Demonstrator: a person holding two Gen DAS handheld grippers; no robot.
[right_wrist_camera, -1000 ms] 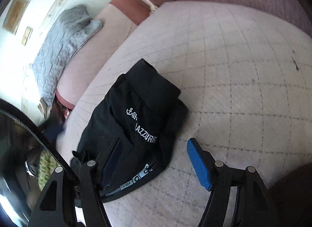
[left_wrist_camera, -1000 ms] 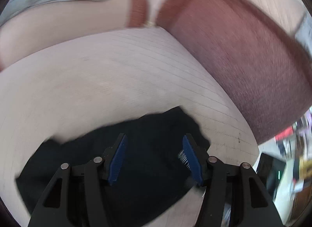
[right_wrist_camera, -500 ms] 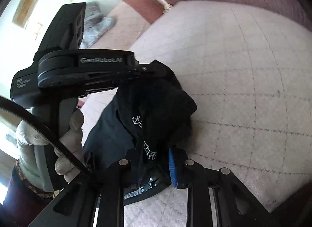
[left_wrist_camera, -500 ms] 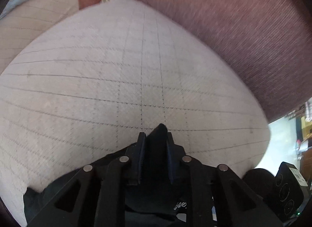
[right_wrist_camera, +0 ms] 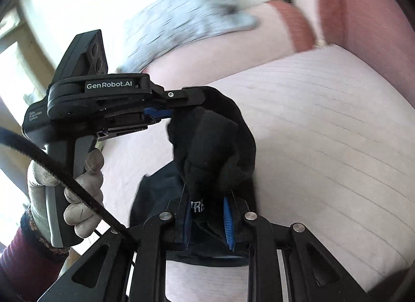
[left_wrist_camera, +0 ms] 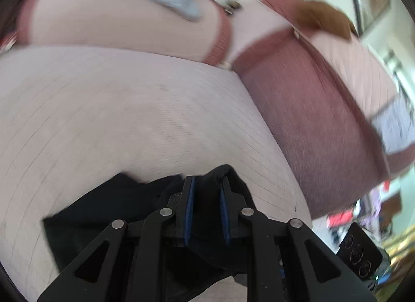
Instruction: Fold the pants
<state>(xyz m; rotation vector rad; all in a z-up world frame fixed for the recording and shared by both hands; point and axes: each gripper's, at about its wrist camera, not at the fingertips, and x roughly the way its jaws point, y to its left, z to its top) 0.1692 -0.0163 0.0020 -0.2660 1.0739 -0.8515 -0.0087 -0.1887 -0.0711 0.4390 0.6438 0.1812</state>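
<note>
The black pants point(right_wrist_camera: 215, 146) with white lettering are bunched up and held above the pale quilted sofa seat point(right_wrist_camera: 324, 125). My right gripper point(right_wrist_camera: 207, 198) is shut on a lower fold of the pants. My left gripper point(left_wrist_camera: 206, 185) is shut on another fold of the pants point(left_wrist_camera: 109, 206). In the right wrist view the left gripper point(right_wrist_camera: 181, 102) comes in from the left, held by a gloved hand point(right_wrist_camera: 77, 190), and grips the upper edge of the bundle. The rest of the fabric hangs below both grippers.
The seat point(left_wrist_camera: 129, 110) is bordered by a reddish-brown sofa back point(left_wrist_camera: 311, 120) on the right. A grey blanket point(right_wrist_camera: 186, 21) lies on the neighbouring cushion behind. Room clutter point(left_wrist_camera: 363, 224) shows past the sofa edge at lower right.
Both grippers have lifted the pants off the seat, still shut on them. The views have swung, with motion blur. A second ago both grippers were open.
</note>
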